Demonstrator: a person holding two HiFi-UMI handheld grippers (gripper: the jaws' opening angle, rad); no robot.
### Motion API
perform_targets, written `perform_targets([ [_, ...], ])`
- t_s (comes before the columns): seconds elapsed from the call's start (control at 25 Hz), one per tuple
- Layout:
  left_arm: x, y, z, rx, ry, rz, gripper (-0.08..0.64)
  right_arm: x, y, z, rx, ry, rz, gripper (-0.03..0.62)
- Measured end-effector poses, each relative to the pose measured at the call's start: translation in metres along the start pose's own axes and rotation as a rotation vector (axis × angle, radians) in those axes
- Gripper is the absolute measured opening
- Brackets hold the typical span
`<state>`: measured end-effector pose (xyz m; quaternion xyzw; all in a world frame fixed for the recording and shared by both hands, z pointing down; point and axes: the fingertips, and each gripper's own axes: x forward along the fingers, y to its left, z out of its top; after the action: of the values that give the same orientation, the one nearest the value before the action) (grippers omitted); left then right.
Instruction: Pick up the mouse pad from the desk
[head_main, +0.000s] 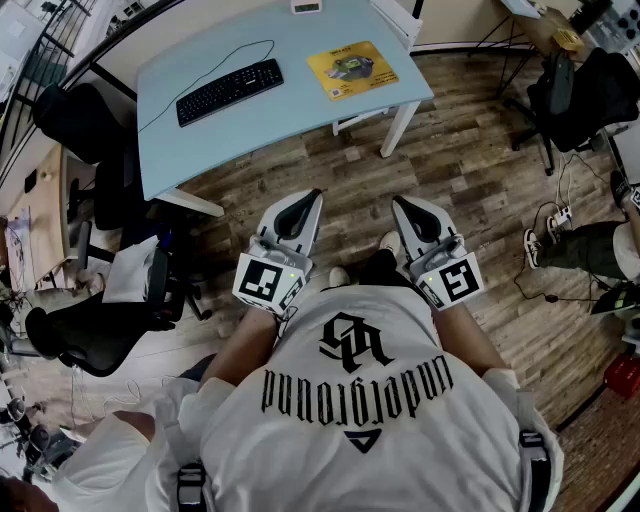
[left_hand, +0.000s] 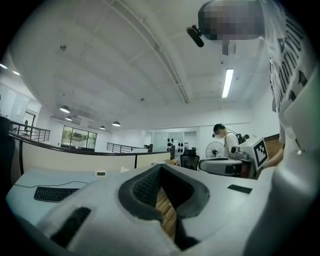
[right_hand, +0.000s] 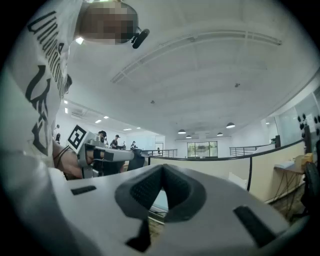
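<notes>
The yellow mouse pad (head_main: 351, 68) lies flat on the right part of the light blue desk (head_main: 290, 115), far ahead of both grippers. I hold the left gripper (head_main: 308, 197) and the right gripper (head_main: 400, 203) level, close to my body, over the wooden floor and short of the desk. In the left gripper view the left gripper (left_hand: 161, 167) has its jaws together with nothing between them. The right gripper (right_hand: 162, 167) is likewise shut and empty in its own view. Neither gripper view shows the mouse pad.
A black keyboard (head_main: 229, 91) with a cable lies left of the pad, and a small digital clock (head_main: 306, 6) stands at the desk's far edge. Black office chairs (head_main: 100, 330) crowd the left. Another chair (head_main: 570, 95) and a seated person's legs (head_main: 585, 250) are at the right.
</notes>
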<state>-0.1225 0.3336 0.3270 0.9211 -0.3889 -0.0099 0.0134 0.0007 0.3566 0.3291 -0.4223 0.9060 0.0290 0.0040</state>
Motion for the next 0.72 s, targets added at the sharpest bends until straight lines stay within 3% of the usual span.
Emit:
perform_targets([
  [0.72,0.019,0.001,-0.01,-0.02,0.02,0.007,0.006,0.004,-0.022,-0.003,-0.006,-0.006,0.004,0.005],
])
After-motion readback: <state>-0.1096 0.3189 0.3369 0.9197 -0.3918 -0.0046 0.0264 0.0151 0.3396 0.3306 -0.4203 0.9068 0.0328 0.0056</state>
